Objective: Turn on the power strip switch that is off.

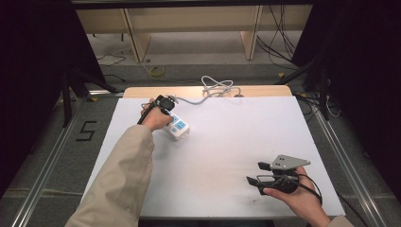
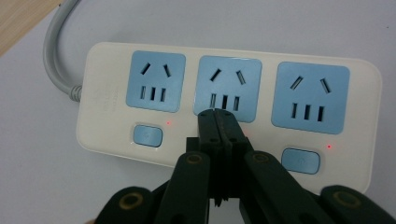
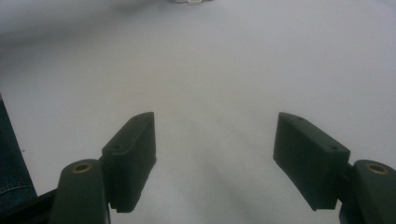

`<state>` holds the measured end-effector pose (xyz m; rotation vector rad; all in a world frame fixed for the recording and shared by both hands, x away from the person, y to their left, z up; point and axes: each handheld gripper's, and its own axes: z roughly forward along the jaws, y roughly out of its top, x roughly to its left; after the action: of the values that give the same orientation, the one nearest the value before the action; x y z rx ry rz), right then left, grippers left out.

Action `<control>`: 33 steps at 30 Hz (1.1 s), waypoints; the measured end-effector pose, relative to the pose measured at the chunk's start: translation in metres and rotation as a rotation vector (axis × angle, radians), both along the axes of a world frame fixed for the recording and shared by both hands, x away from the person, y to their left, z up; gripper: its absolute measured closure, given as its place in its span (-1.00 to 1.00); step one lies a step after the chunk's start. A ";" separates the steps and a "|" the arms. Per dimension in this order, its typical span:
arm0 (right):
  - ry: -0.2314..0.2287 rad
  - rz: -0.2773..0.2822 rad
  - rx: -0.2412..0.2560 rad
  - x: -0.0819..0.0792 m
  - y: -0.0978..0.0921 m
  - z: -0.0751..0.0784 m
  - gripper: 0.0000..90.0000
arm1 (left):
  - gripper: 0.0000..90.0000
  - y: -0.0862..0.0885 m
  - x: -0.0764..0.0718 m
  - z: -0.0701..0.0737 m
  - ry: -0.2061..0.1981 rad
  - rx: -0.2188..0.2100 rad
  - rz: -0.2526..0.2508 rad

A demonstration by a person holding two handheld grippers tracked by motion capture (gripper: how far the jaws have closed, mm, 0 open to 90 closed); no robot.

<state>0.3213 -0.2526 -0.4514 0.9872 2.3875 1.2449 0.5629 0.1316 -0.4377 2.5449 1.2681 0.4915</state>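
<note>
Power strip: a white power strip (image 2: 229, 107) with three blue sockets was seen lying flat on the table (image 1: 236, 142), toward its far left part, with its grey cord (image 1: 208, 92) running off over the far edge.
Switches: a blue button (image 2: 147, 135) was set below the left socket and another (image 2: 301, 160) below the right one; small red lamps were lit beside them.
Left gripper: the left gripper (image 2: 223, 122) was held over the middle of the strip, its jaws closed together with nothing between them, their tips at the lower edge of the middle socket, about where the middle switch would sit. Contact could not be confirmed.
Right gripper: the right gripper (image 3: 215, 158) was kept low at the near right of the table, well apart from the strip, its jaws spread wide and empty.
Handling: the strip was judged light, rigid and smooth-shelled, so likely to slide under a sideways push; a straight downward press was judged safer.
Hold: if lifted, it was judged best taken across its short width, clear of the cord.
</note>
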 end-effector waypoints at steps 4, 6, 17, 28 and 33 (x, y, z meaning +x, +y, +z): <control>0.002 0.000 0.001 0.000 0.000 0.000 -0.33 | 1.00 -0.002 0.000 -0.001 -0.002 0.010 0.002; 0.005 0.001 0.001 0.000 0.000 0.000 -0.33 | 1.00 -0.003 0.000 -0.002 -0.017 0.021 -0.004; 0.002 0.002 -0.003 0.000 0.000 0.000 -0.33 | 1.00 -0.001 0.001 -0.002 -0.016 0.024 0.002; 0.001 0.001 -0.002 0.000 0.000 0.000 -0.33 | 1.00 0.001 0.001 -0.002 -0.012 0.013 0.010; 0.001 0.000 -0.003 0.000 0.000 0.000 -0.33 | 1.00 0.000 0.001 -0.002 -0.015 0.013 0.014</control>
<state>0.3215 -0.2524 -0.4512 0.9867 2.3900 1.2405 0.5636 0.1316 -0.4398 2.5403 1.2820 0.5230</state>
